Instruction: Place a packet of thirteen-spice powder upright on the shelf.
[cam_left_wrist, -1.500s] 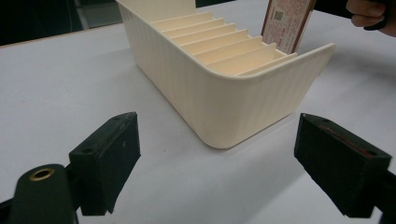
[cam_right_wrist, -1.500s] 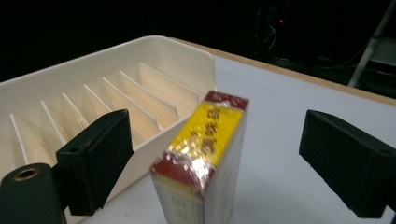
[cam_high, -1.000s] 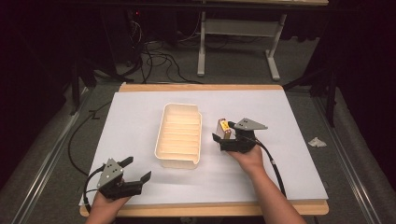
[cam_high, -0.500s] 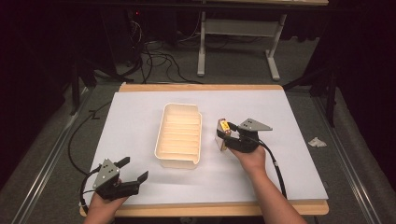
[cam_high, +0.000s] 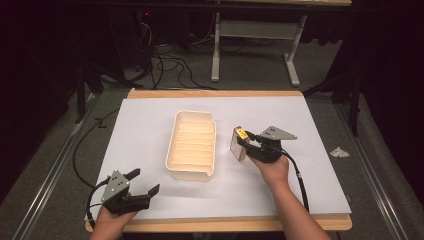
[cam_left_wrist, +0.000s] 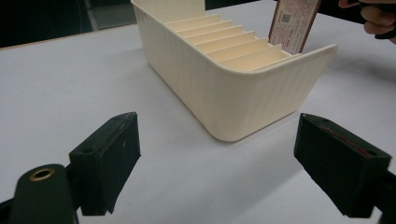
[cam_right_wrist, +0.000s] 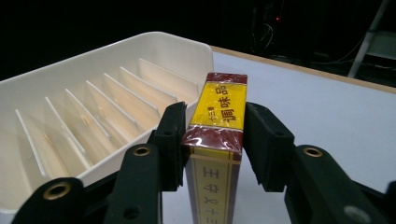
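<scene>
The small box (cam_right_wrist: 215, 140), a maroon-and-yellow packet with printed characters on its top, stands upright on the white sheet (cam_high: 300, 125) just beside the right wall of the cream tray (cam_high: 192, 172), at about three o'clock from the tray's centre in the high view. The right gripper (cam_high: 246, 146) has it: its jaws have just been closing, and in the right gripper view the two black pads now sit against the box's narrow sides, pinching it between them. A second ago those jaws stood wider about the same box, which has hardly shifted on the sheet (the hand itself has barely moved either). So the grasp looks freshly made, and my judgement is that the box is ready to be lifted and carried over the rim into one of the tray's slots.

The tray holds a row of thin upright dividers (cam_right_wrist: 93, 112), all the slots visible being empty. It lies lengthwise near the middle of the sheet, its long axis running twelve to six.

Out at about seven o'clock from the tray, near the table's front edge, the left gripper (cam_high: 144, 186) rests idle, its fingers (cam_left_wrist: 109, 161) spread wide with nothing between them, pointed toward the tray's near end.
</scene>
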